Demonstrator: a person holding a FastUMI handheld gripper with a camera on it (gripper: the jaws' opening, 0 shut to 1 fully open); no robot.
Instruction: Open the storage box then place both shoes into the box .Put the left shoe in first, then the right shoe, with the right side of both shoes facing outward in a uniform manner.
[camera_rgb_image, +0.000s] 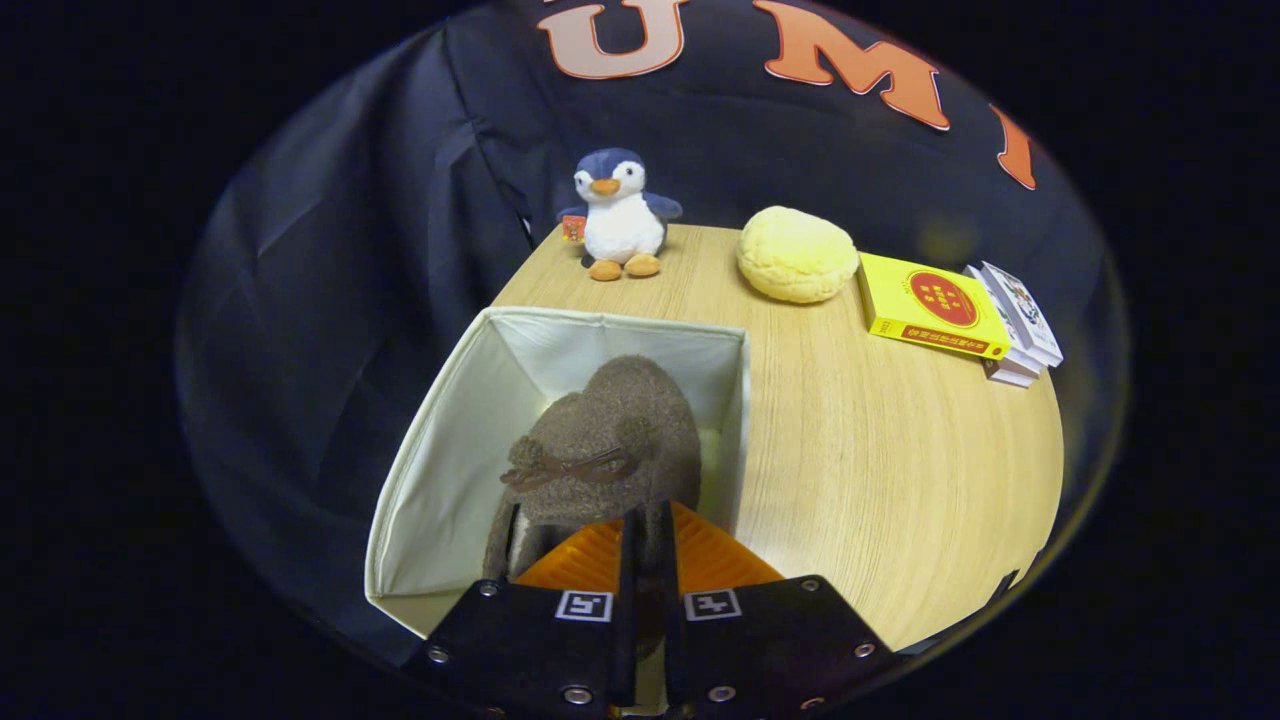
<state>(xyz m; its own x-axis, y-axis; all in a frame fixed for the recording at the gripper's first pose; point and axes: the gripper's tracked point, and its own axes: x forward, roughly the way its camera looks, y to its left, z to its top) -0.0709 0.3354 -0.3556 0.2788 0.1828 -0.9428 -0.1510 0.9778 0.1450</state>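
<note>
Gripper view, my fingers: my gripper (645, 530) reaches forward over the near edge of the storage box, its two fingers drawn almost together with only a thin slit between them.
Gripper view, what I hold: both fingers pinch the rear part of a brown fuzzy shoe (600, 450), so my jaws are narrow and closed on it.
Gripper view, the shoe: it sits inside the box, rising just ahead of my fingertips, with a small brown bow on the side turned toward me; which shoe of the pair it is, I cannot tell.
Gripper view, the storage box (440, 470): an open, cream-coloured fabric box with upright walls, standing at the near left part of the table; a pale patch shows low inside it, just right of the shoe, too hidden to name.
Gripper view, the table (880, 450): light wood grain, bare beside the box on its right.
Gripper view, far end of the table: a plush penguin (620, 215) stands upright beyond the box; to its right lies a round yellow bun-shaped cushion (797, 254).
Gripper view, far right: a yellow book (930, 306) lies flat just beside the cushion, and a small stack of white boxes (1015, 325) touches its far side.
</note>
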